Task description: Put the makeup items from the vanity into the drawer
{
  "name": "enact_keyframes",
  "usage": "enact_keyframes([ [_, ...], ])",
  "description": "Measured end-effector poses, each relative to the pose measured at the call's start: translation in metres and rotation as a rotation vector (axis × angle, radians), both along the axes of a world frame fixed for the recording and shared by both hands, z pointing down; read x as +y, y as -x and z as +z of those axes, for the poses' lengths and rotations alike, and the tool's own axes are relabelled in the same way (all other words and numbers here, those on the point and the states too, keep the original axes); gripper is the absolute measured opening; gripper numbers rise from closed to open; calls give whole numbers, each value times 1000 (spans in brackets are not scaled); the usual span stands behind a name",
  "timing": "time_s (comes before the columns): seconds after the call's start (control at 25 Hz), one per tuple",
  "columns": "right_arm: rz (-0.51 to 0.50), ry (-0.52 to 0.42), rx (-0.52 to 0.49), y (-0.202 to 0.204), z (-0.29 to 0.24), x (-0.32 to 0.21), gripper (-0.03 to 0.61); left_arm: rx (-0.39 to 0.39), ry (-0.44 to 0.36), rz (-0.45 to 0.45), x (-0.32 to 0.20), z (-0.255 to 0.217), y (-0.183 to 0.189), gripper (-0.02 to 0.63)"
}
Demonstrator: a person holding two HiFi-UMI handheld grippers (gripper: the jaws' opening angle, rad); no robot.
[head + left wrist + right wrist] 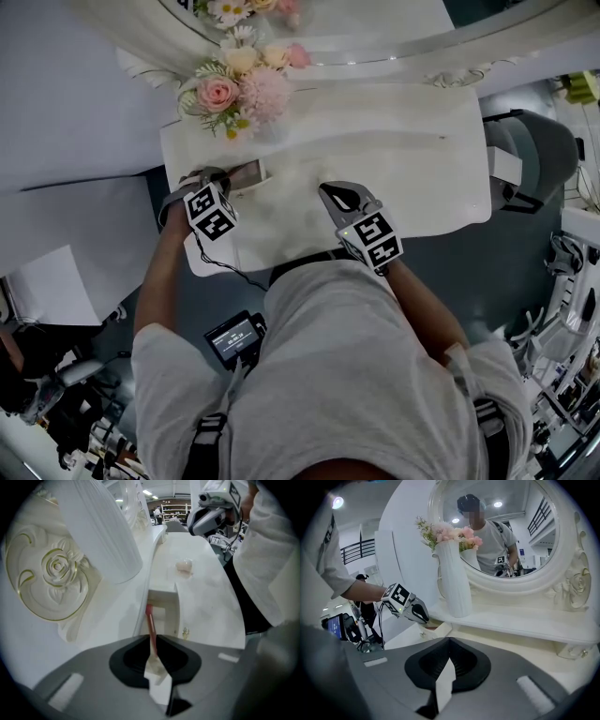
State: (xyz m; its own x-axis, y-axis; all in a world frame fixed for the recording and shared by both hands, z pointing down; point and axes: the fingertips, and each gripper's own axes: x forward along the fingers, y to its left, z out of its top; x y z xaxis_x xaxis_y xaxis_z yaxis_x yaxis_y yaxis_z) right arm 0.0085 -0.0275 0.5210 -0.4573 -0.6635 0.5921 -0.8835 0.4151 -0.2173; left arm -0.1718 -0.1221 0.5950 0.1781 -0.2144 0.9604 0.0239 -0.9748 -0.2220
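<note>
over the open drawer [164,605] at the vanity's left end, left gripper [153,644] pointing steeply down, clamped on a thin red makeup stick [151,627], the stick's far end above the drawer's pale opening. beyond it on the white vanity top [206,602], a small pale pink item [184,566], lying alone and well apart from the drawer. further right, above the middle of the top, right gripper [450,641] with jaws pressed together and nothing between them, aimed toward the white vase [452,581] of pink flowers [454,532] and the round mirror [506,541] behind it. from the head view, both grippers held out on bare forearms, left one beside the drawer, right one near the top's front edge.
</note>
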Motion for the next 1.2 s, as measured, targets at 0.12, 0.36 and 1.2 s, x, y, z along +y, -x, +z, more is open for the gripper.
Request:
enact_keyframes([
  [0.12, 4, 0, -5, -1, 1, 0, -2, -6, -13, -2, 1, -1, 0, 43],
  [0.36, -9, 39, 34, -13, 17, 7, 0, 54, -148, -43, -3, -23, -7, 3],
  [1.2, -326, 174, 232, -15, 65, 17, 177, 567, -320, -662, 73, -80, -30, 3],
])
